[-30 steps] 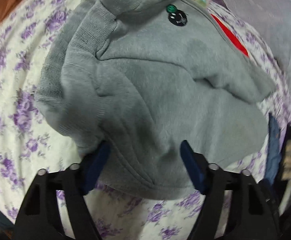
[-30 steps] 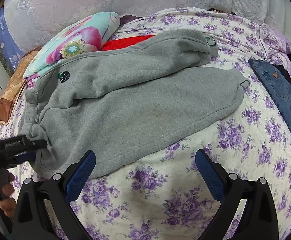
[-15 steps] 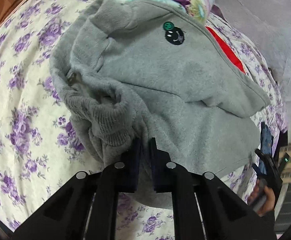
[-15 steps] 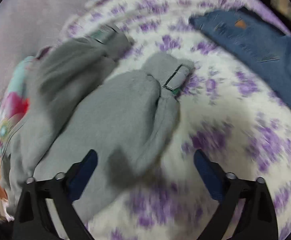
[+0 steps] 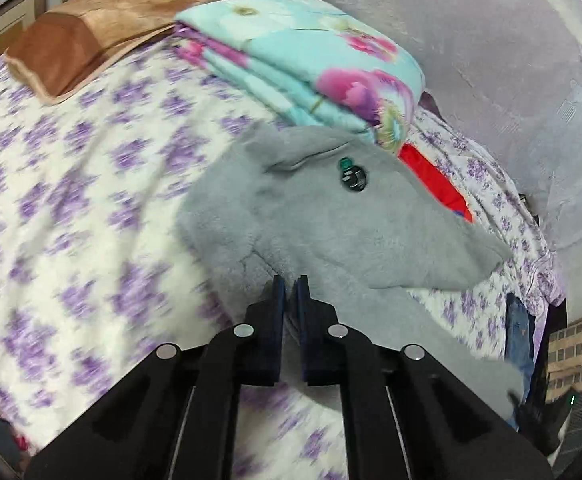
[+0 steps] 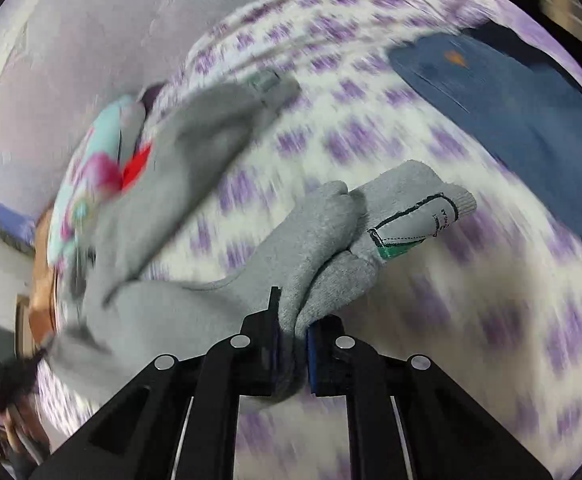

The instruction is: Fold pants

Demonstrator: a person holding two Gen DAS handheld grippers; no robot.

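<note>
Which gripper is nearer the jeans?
Right. The right gripper, shut on the grey pants' cuff end, has the jeans close by; the left gripper grips the far waist end.

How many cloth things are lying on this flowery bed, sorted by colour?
Grey: 1, the grey sweatpants, pinched in both tongs
Blue: 1, the jeans
Turquoise with pink flowers: 1, the folded quilt
Red: 1, a red cloth partly hidden under the grey pants
Brown: 1, a brown pillow
Total: 5
</note>
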